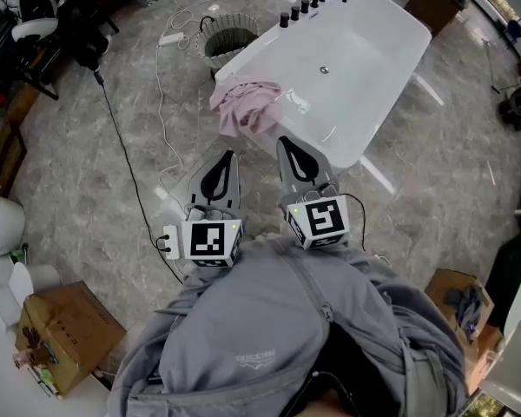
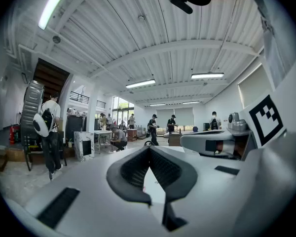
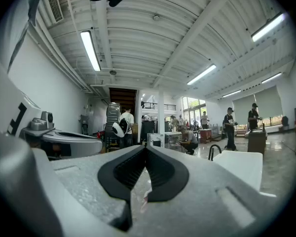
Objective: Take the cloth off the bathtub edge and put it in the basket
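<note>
Grey hoodie (image 1: pixel 260 320) fills btm of head view and hides my hands. 2 grippers: left gripper (image 1: pixel 229 155), right gripper (image 1: pixel 283 141). Fingers (image 2: pixel 133 169) clenched shut on both, nothing between. 1 pink cloth (image 1: pixel 247 107) draped over near edge of white bathtub (image 1: pixel 365 68), just beyond right gripper's tip. In right gripper view it's only a pink sliver below the fingers. 1 basket (image 1: pixel 210 33) on floor at tub's far-left corner, part hidden by tub rim. Cardboard box (image 1: pixel 65 324) btm left, 2nd box (image 1: pixel 443 281) on right, part hidden by hoodie.
</note>
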{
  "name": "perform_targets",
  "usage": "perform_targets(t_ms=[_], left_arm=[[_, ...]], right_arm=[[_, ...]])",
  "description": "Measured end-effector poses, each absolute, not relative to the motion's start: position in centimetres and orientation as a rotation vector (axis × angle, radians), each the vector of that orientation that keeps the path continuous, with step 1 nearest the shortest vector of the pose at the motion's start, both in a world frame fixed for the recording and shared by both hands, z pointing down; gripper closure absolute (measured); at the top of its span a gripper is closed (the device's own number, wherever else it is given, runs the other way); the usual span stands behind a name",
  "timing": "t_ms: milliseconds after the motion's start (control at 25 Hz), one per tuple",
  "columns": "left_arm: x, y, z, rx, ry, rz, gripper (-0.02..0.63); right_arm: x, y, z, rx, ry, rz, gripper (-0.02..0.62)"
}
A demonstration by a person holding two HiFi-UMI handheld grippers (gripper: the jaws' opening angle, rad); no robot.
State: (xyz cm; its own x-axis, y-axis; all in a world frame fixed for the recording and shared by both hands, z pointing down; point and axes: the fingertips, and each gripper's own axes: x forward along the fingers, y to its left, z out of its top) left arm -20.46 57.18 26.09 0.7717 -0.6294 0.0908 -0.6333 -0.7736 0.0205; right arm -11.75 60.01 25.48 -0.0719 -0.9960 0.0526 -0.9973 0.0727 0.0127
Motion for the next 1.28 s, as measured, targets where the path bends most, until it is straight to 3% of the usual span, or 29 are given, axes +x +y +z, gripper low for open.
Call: perform_targets(t_ms=[720, 1280], left_arm=[[-16.9, 55.3, 27.1, 2.891, -1.118, 0.12, 0.601], [-14.4, 41.0, 29.7, 2.899, -1.055, 0.137, 0.601]], right_arm=[[-7.7, 58.0, 26.9, 2.085, -2.333, 0.077, 0.591], [-4.9, 44.5, 29.3, 2.113, -2.249, 0.064, 0.591]])
